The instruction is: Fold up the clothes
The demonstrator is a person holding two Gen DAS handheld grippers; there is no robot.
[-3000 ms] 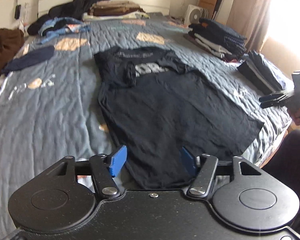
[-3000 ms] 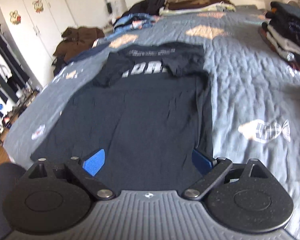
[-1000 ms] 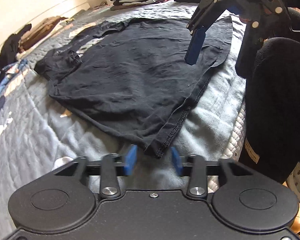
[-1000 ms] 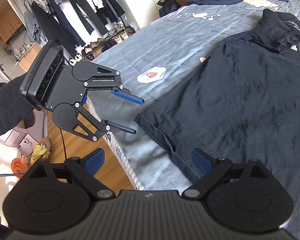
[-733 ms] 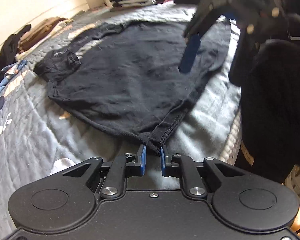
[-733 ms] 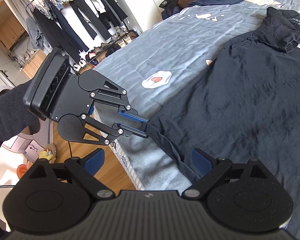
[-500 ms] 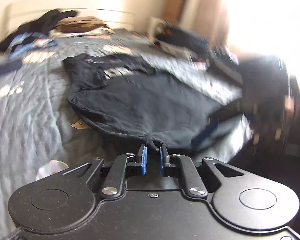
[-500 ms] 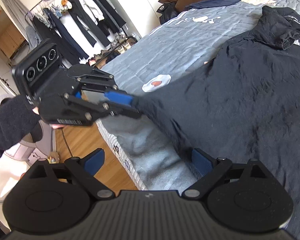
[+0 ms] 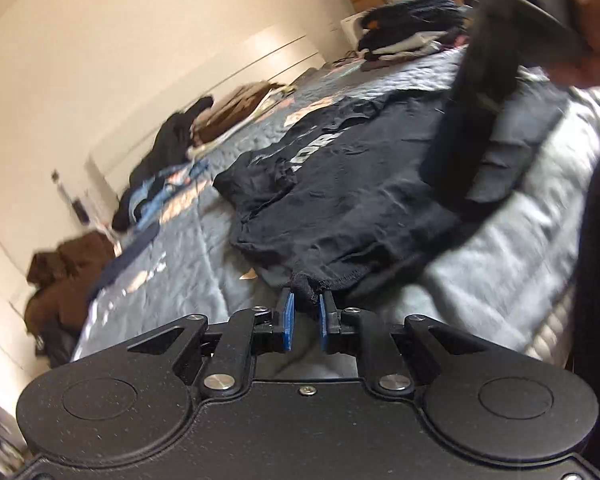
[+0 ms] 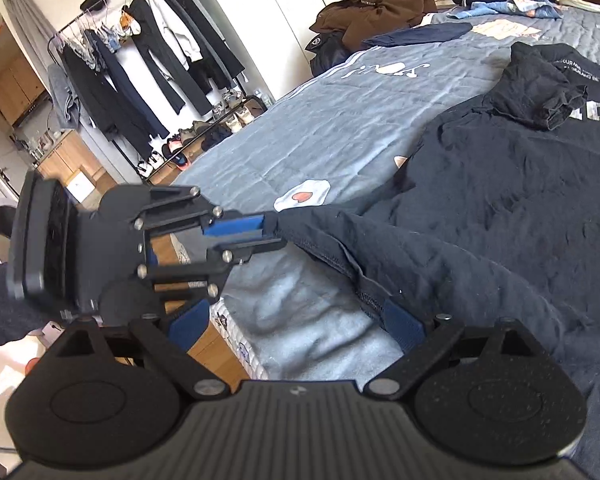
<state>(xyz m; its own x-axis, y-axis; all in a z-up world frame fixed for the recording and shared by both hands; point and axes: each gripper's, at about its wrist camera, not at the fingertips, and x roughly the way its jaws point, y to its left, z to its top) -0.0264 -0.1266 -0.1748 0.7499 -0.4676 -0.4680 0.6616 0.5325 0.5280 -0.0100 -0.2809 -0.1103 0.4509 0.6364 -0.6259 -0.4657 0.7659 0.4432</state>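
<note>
Here, legible writing is limited: the black T-shirt point(image 10: 520, 208) carries pale block print on the chest and a line of small pale text above it, neither readable; partial characters only. The quilt point(image 10: 320, 128) shows a white motif w/ script, also not readable, plus a fried-egg patch w/ a heart.

Left gripper point(image 9: 303, 314): jaws narrow, blue pads clamped on the shirt's hem corner, which bunches up between them. In the right wrist view the same unit point(image 10: 260, 232) sits approx. level at the bed's near edge, fingers aimed toward the shirt, hem corner raised off the quilt. A dark sleeve shows behind it at frame left.

Right gripper point(image 10: 296, 326): jaws wide; pointing down over the hem. Its right pad touches or just overlaps the hem edge; cannot tell whether contact is made. No fabric pinched. In the left wrist view it point(image 9: 456, 152) appears blurred above the shirt's far side, gripped by a bare hand point(image 9: 592, 40).

Shirt location: spread flat on the quilt, collar toward the headboard, one sleeve folded inward over the chest.

Storage: clothes rack point(image 10: 140, 64) w/ dark and white garments hung, shoes on its bottom shelf. Folded stack point(image 9: 412, 36) on the bed's far corner.
</note>
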